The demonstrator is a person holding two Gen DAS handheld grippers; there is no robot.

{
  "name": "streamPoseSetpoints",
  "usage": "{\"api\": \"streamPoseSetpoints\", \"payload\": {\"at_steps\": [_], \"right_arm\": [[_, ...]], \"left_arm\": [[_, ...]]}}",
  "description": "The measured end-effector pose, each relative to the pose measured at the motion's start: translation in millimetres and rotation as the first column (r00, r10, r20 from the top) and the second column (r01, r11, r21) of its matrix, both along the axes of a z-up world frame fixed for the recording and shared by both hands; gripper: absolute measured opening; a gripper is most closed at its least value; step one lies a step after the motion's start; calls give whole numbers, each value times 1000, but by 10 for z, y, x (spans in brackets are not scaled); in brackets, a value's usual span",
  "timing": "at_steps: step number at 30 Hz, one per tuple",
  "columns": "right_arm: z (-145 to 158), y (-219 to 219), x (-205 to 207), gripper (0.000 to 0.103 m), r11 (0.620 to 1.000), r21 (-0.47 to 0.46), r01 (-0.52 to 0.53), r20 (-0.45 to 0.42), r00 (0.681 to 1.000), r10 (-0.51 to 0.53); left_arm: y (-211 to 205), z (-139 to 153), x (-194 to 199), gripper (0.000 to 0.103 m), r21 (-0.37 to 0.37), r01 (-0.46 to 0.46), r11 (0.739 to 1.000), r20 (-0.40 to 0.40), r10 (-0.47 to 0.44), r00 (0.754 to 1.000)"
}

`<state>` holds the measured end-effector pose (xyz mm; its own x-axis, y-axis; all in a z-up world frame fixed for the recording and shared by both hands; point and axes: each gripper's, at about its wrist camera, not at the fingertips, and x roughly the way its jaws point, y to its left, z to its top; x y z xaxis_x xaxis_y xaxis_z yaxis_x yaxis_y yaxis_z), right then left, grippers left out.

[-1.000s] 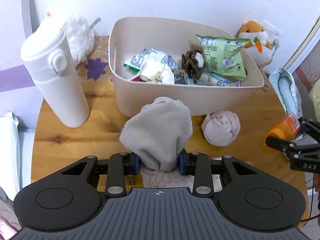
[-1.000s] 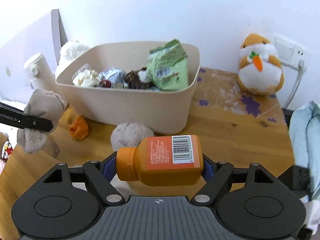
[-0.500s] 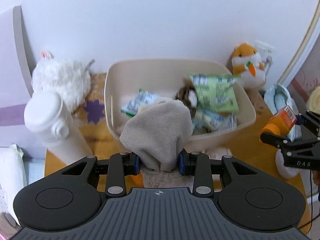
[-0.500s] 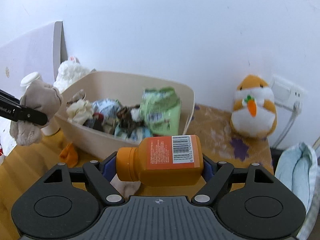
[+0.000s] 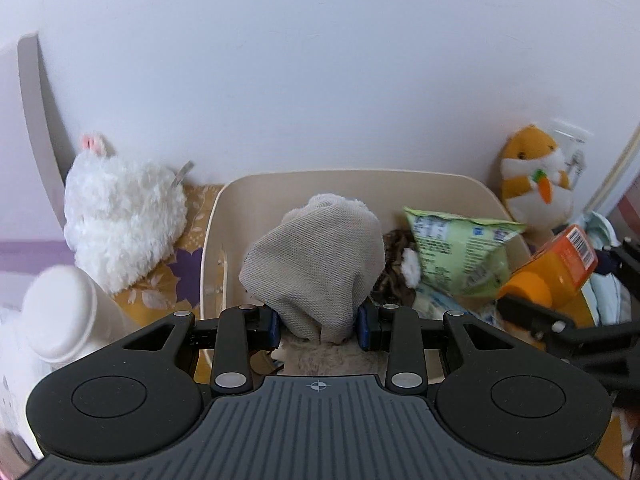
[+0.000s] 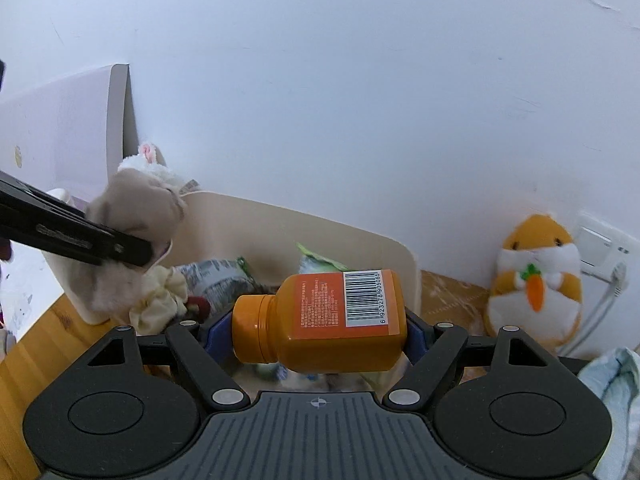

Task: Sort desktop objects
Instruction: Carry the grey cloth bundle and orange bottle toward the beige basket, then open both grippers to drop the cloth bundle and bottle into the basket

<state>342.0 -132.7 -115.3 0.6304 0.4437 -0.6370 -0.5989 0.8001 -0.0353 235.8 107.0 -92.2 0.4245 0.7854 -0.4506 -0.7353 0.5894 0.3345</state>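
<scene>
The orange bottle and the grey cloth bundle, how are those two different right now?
The orange bottle is rigid and glossy with a barcode label; the grey cloth bundle is soft, knitted and plain. The bottle lies sideways, clamped end to end in the right gripper; the bundle stands up from the left gripper, pinched at its lower part. Both are held above the beige bin.

Open space above the snack-crowded bin (image 5: 476,184); plush toys (image 5: 124,224) flanking.
</scene>
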Motion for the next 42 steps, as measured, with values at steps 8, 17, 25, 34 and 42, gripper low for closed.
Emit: {"api": "streamPoseSetpoints", "payload": {"at_steps": [8,17,25,34,42], "right_arm": [[-263,373,262,79,999,-21,27,-100,995,-29],[-545,415,298,82,992,-111,66,-146,986,-82],[-408,266,213,99,990,-90,112,-106,987,-121],[-167,17,16,103,989,33,145,-106,984,-141],[-271,-68,-358,103,998,31,53,-91,995,-50]], "left_arm": [[238,-270,192,35,46,-26,999,-69,29,997],[226,-394,248,61,126,39,991,-92,-27,995],[76,-441,140,77,178,89,980,-86,-74,994],[-215,-421,-191,79,285,165,944,-76,-149,986],[-288,-535,-493,83,264,179,948,-73,-165,984]]}}
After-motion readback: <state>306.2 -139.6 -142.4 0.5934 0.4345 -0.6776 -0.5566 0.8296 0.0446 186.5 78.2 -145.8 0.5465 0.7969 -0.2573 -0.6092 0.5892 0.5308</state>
